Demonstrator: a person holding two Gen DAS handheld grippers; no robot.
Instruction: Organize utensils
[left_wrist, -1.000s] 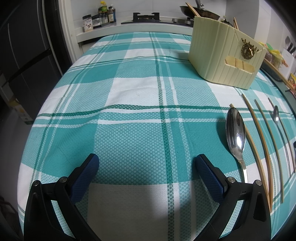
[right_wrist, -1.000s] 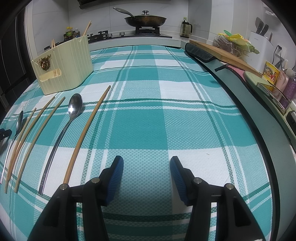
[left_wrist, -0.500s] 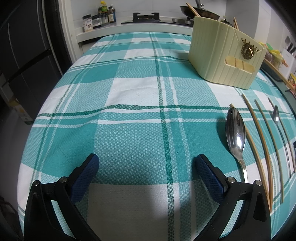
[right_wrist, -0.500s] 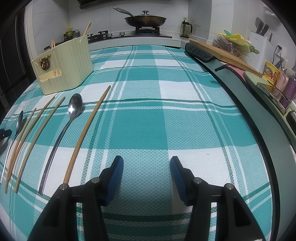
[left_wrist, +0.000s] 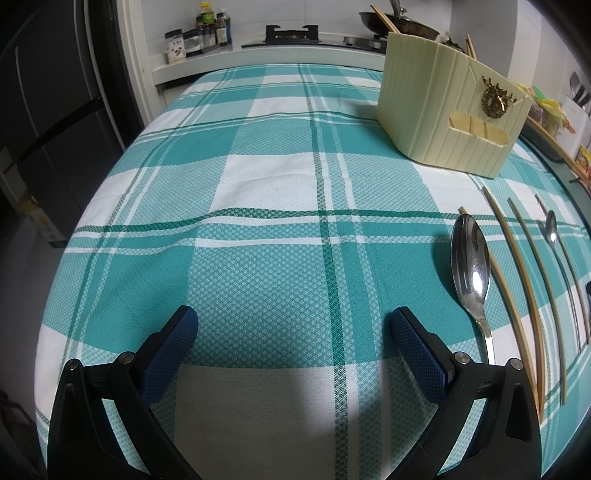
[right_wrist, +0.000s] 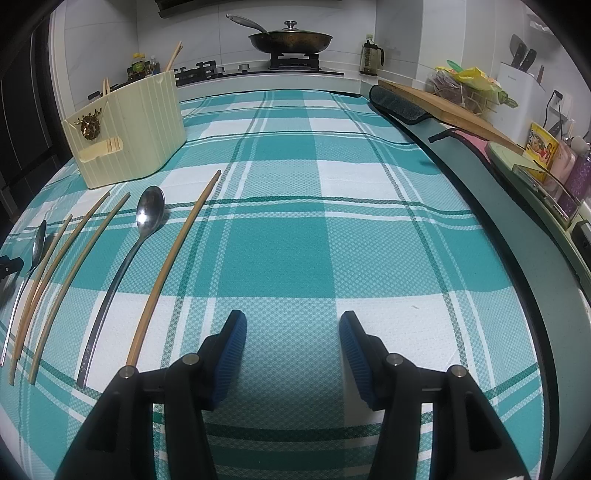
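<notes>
Left gripper (left_wrist: 293, 325) hung over the plaid tablecloth (left_wrist: 258, 192), jaws spread wide, nothing between them. Right gripper (right_wrist: 292, 332) also released, jaws parted, empty, over bare cloth. Utensils lay in a row between the two: large spoon (right_wrist: 147, 218), small spoon (right_wrist: 37, 243), four chopsticks (right_wrist: 177, 258) loose on the cloth. Cream utensil holder (right_wrist: 125, 125) stood upright behind them, some chopsticks already inside.

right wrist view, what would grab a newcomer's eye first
The teal plaid tablecloth fills the view. At left lies a row of chopsticks and two spoons, pointing toward a cream utensil holder beyond them. A lidded pan sits on the stove behind.
</notes>
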